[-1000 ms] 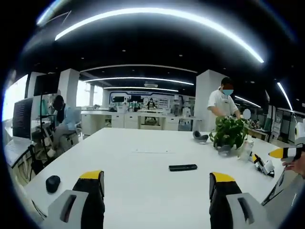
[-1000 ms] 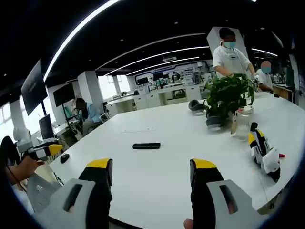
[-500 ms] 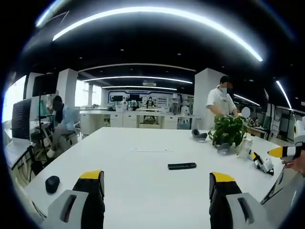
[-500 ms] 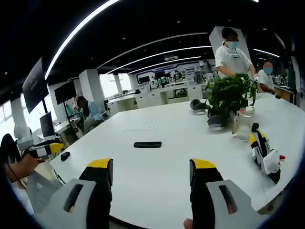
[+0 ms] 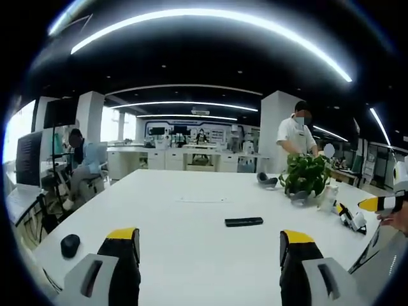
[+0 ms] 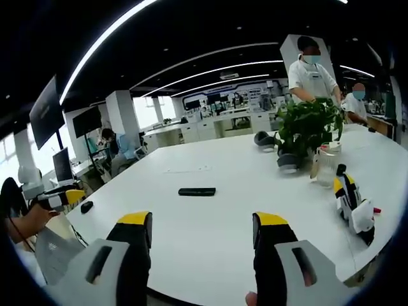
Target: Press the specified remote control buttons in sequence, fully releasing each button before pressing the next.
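A slim black remote control (image 5: 244,222) lies flat on the white table (image 5: 191,248), well beyond my left gripper (image 5: 210,245), whose yellow-tipped jaws stand open with nothing between them. In the right gripper view the same remote (image 6: 197,191) lies ahead and a little left of my right gripper (image 6: 204,231), which is also open and holds nothing. The right gripper's yellow tip (image 5: 377,203) pokes in at the right edge of the left gripper view, and the left gripper (image 6: 64,199) appears at the left edge of the right gripper view.
A potted green plant (image 6: 307,127) stands at the table's right side beside a glass jar (image 6: 324,167), a dark headset-like object (image 6: 263,140) and a spare gripper (image 6: 352,205). A small black object (image 5: 70,244) rests near the left edge. Several people stand or sit beyond.
Both views shifted only slightly with my hands. The remote has not moved, and both grippers stay open. The standing person by the plant shifted a little.
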`<action>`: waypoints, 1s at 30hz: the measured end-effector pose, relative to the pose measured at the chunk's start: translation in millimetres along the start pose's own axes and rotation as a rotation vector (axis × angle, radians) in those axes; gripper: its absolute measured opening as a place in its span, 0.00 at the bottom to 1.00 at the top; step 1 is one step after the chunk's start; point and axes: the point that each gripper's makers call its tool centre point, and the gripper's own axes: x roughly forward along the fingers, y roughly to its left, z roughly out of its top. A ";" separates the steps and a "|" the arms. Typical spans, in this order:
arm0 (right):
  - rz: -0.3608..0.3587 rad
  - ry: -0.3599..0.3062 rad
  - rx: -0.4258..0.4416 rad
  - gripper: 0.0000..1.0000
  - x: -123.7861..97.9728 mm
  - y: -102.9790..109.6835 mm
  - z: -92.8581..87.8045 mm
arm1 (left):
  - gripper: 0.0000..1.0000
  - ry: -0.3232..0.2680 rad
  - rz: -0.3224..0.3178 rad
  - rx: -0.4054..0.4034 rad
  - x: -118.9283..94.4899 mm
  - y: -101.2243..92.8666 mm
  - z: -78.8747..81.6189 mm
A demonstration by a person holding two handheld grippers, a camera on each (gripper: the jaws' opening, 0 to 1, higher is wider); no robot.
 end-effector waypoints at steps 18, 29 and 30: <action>0.000 0.010 -0.008 0.65 0.5 1.2 -1.5 | 0.94 0.031 -0.012 0.011 2.2 -3.7 -5.2; -0.007 0.004 -0.005 0.64 -0.1 -1.8 -0.3 | 0.94 0.064 -0.030 0.021 4.7 -8.8 -11.2; -0.008 0.003 -0.005 0.64 -0.1 -2.0 -0.3 | 0.94 0.065 -0.030 0.021 4.8 -9.1 -11.4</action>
